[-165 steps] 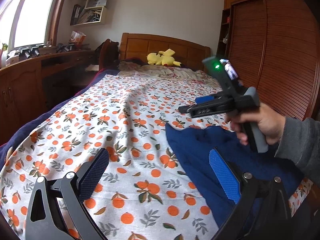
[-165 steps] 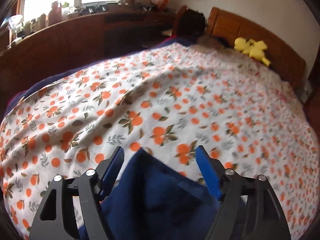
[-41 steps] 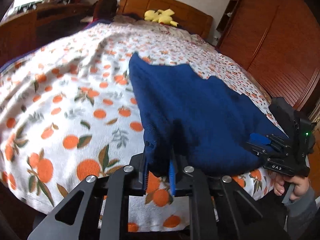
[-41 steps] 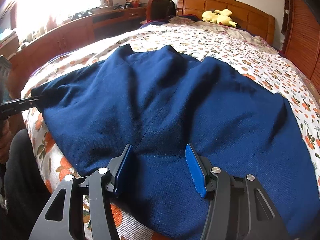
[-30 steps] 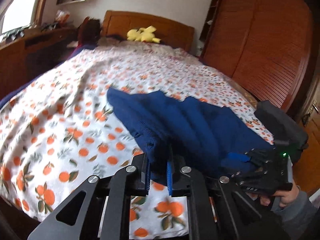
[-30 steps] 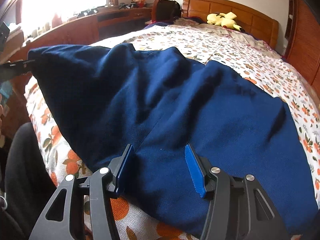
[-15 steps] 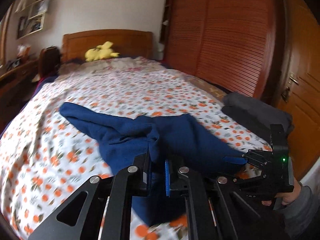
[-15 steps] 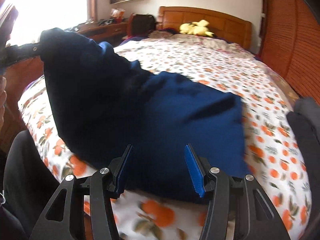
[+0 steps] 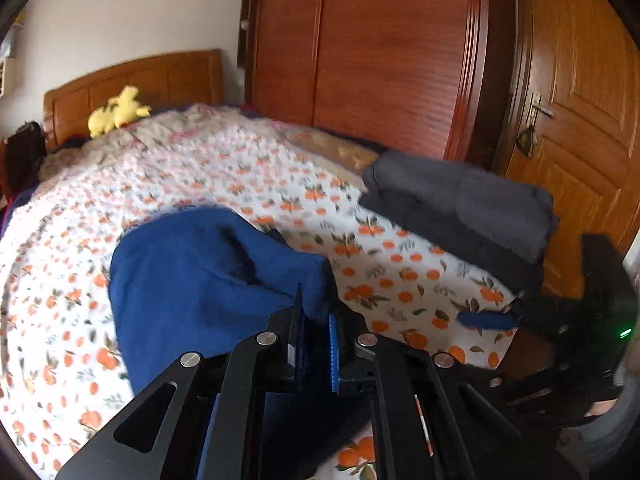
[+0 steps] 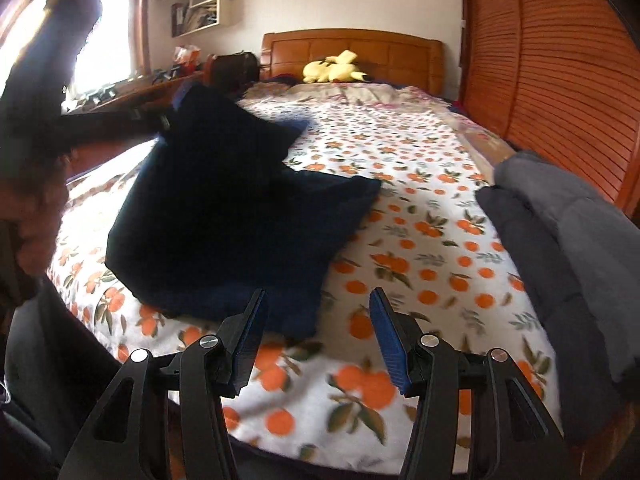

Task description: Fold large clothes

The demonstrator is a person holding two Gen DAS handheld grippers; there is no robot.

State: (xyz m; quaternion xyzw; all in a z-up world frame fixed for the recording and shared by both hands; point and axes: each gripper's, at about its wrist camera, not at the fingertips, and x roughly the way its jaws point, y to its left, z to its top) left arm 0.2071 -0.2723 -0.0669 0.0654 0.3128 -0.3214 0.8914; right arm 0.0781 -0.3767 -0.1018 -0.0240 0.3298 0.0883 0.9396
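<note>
Orange-print bedspread (image 10: 420, 240) — left gripper (image 9: 314, 320) clenched on a lifted corner of the dark blue knit garment (image 9: 192, 276); right gripper (image 10: 316, 332) hovers released, empty, beside it.

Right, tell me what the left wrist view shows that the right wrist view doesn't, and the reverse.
Only the left wrist view: the door, and the left tool close up, shut on the blue garment.

Only the right wrist view: the window, the wall shelves, and the right tool from behind, jaws apart with nothing between them.

Both: the garment, partly lifted off the bedspread, the grey folded pile, the yellow plush by the headboard, and the wardrobe.
</note>
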